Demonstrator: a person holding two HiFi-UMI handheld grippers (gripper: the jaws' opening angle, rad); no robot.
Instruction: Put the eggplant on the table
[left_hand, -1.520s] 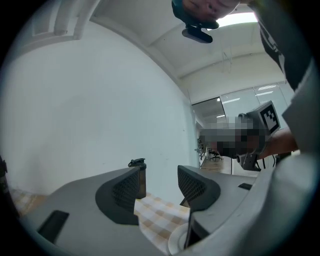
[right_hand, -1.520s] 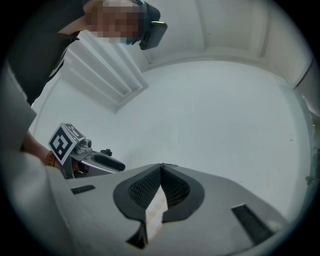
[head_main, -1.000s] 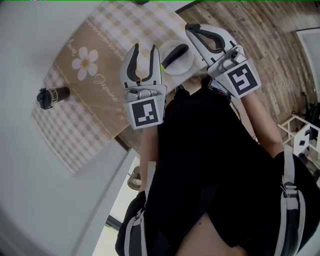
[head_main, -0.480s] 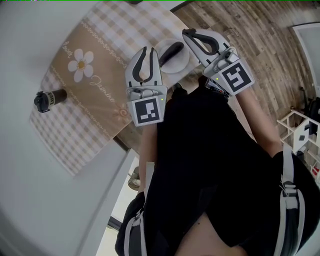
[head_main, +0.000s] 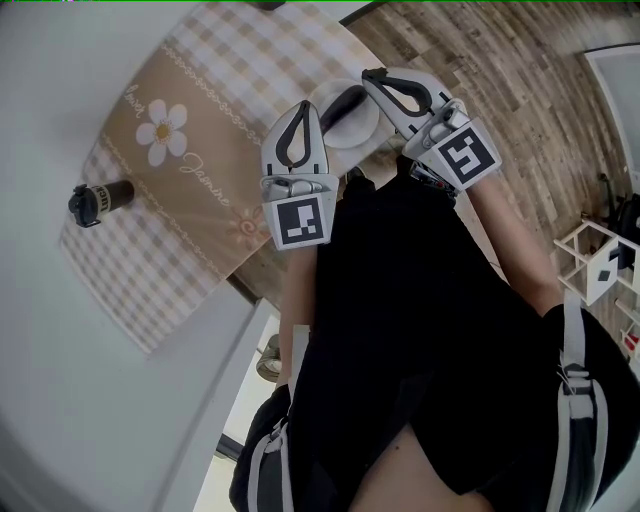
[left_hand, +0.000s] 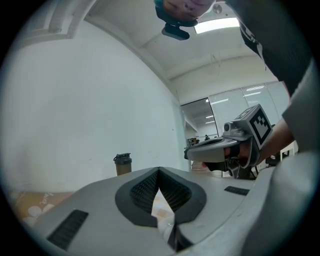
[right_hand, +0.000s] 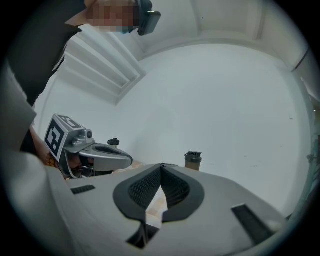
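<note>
A dark eggplant (head_main: 345, 102) lies on a small white plate (head_main: 356, 129) near the table's edge, on the checked cloth (head_main: 190, 190). My left gripper (head_main: 303, 106) is shut with nothing between its fingers; its tips hang at the plate's left rim. In the left gripper view its jaws (left_hand: 159, 170) meet at the tip. My right gripper (head_main: 369, 75) is also shut and holds nothing, its tips over the plate's far right rim, hiding the eggplant's end. In the right gripper view its tips (right_hand: 161, 165) touch.
A dark shaker bottle (head_main: 96, 198) stands on the cloth's left edge, also seen as the bottle (left_hand: 122, 164) and the bottle (right_hand: 193, 160). A white wall runs along the table's far side. Wooden floor (head_main: 520, 90) and a white rack (head_main: 600, 268) lie to the right.
The left gripper's jaws have gone from open to shut. Both grippers have sunk toward the plate, the left one drifting right to its rim.
</note>
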